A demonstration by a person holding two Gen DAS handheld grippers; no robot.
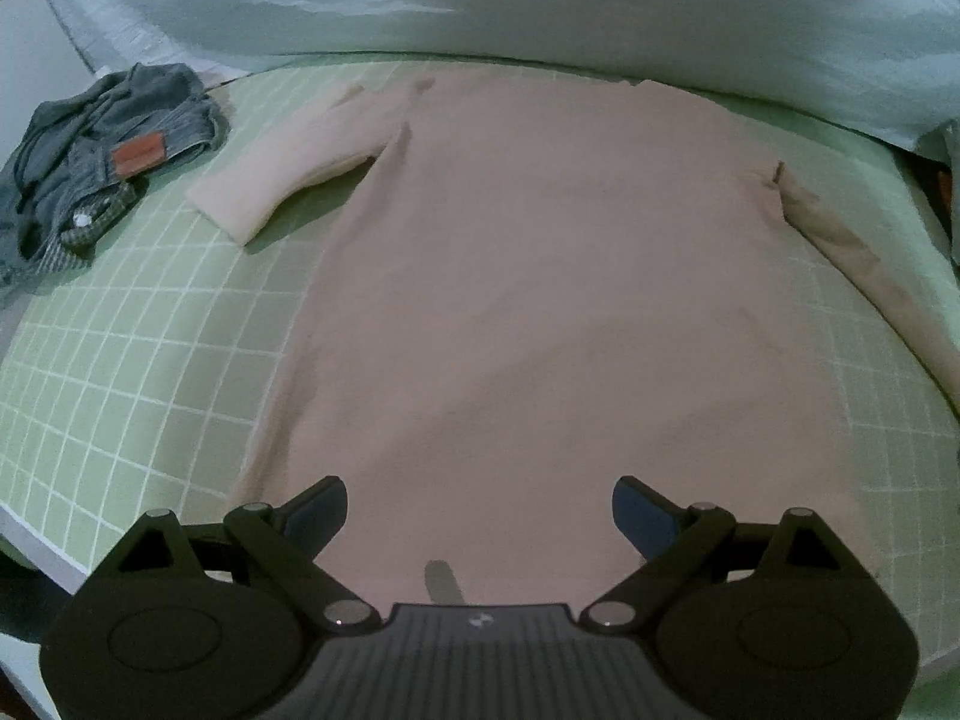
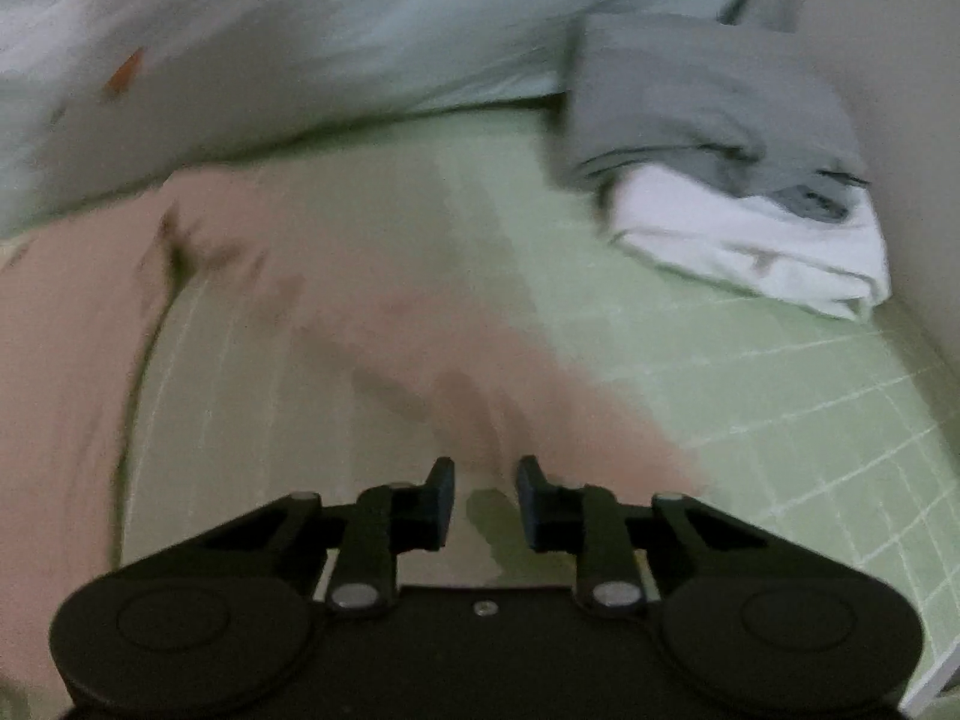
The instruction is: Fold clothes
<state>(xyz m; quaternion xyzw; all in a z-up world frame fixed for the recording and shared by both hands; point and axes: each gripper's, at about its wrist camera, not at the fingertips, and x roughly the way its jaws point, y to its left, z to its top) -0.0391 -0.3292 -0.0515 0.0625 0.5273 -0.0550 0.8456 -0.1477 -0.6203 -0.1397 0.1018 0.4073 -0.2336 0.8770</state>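
two grippers are in our hands over a pink top [image 1: 528, 276] spread flat on the green grid sheet [image 1: 144, 348]. we take the top as our landmark. our left gripper [image 1: 480, 516] hangs above its near hem, jaws spread wide, nothing between them, pads clear of the cloth. one sleeve [image 1: 282, 180] lies folded out to the left of the top's body, the other sleeve [image 1: 864, 264] runs down along the right side. left of the top, past the folded sleeve, a crumpled pair of jeans [image 1: 102, 168] sits on the sheet, apart from the pink cloth. beyond the top's far edge a pale quilt [image 1: 480, 6] with a carrot print is bunched up, just touching or overlapping the collar end; we cannot tell which.

our right gripper [image 2: 483, 504] points down at the top's right sleeve [image 2: 456, 372], the view badly blurred. its jaws stand narrowly apart and we see only sheet and shadow in the gap, no cloth pinched. right of the top and well apart, a folded stack lies on the sheet: a grey garment [image 2: 702, 96] on a white one [image 2: 756, 246].
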